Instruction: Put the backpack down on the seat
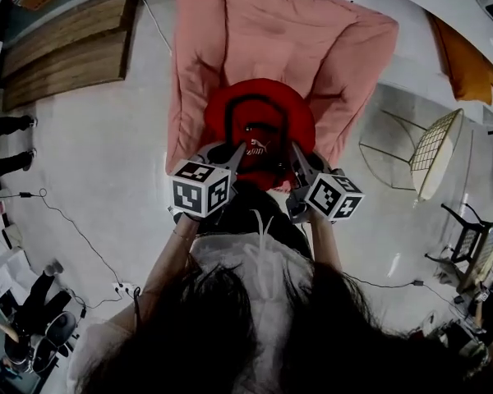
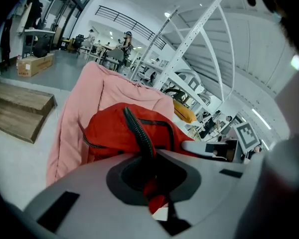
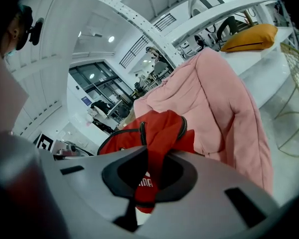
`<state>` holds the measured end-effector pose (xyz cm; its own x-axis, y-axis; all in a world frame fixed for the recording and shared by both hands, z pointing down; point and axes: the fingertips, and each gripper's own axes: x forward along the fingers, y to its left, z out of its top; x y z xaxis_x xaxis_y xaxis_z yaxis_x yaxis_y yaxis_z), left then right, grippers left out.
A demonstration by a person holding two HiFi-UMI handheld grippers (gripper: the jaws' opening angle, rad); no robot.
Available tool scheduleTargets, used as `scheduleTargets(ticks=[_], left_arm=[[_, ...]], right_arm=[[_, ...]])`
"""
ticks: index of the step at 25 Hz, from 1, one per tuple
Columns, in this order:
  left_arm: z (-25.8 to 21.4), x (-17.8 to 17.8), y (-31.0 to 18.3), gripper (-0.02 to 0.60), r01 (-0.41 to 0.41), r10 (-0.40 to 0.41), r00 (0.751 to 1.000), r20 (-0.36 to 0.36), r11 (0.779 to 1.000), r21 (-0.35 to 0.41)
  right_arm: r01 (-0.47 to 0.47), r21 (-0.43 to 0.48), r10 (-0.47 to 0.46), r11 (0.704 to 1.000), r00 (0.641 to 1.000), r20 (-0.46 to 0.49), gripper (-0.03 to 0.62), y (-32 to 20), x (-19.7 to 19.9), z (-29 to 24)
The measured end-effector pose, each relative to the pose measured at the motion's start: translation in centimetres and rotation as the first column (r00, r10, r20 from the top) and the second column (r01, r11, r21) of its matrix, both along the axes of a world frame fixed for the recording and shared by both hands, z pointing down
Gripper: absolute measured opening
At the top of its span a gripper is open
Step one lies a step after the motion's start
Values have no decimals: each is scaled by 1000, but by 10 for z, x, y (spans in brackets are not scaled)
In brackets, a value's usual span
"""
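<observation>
A red backpack (image 1: 259,117) with black zips hangs over the near part of a pink cushioned seat (image 1: 271,31). Whether its bottom rests on the cushion I cannot tell. My left gripper (image 1: 243,148) is shut on the backpack's black-trimmed top edge at its left side. My right gripper (image 1: 292,148) is shut on red fabric at the top right. In the left gripper view the backpack (image 2: 124,131) runs into the jaws of the left gripper (image 2: 152,188), with the seat (image 2: 97,91) behind. In the right gripper view the backpack (image 3: 157,131) is pinched in the right gripper (image 3: 144,183) beside the seat (image 3: 224,103).
A wooden platform (image 1: 66,48) lies on the floor at the far left. A wire-frame chair (image 1: 431,154) stands to the right of the seat, and an orange cushion (image 1: 468,60) lies on a white bench at the far right. Cables cross the floor. People stand at the left edge.
</observation>
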<state>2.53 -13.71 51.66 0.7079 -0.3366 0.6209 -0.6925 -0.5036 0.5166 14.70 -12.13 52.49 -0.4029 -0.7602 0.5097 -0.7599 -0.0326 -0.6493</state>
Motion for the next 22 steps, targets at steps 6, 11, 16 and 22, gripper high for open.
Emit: scheduleTargets(ticks=[6, 11, 16, 22], left_arm=[[52, -1, -38, 40, 46, -44, 999, 27, 997, -64], [111, -8, -67, 40, 61, -50, 994, 98, 992, -113], [160, -11, -79, 40, 67, -54, 996, 72, 977, -203], [209, -22, -91, 40, 80, -55, 991, 120, 972, -219]], right_arm=[[-10, -90, 10, 996, 1000, 2, 46, -33, 2, 54], [-26, -189, 21, 982, 999, -28, 47, -58, 8, 116], [-16, -279, 2, 960, 999, -50, 48, -65, 7, 168], [34, -344, -60, 938, 996, -66, 48, -66, 6, 201]])
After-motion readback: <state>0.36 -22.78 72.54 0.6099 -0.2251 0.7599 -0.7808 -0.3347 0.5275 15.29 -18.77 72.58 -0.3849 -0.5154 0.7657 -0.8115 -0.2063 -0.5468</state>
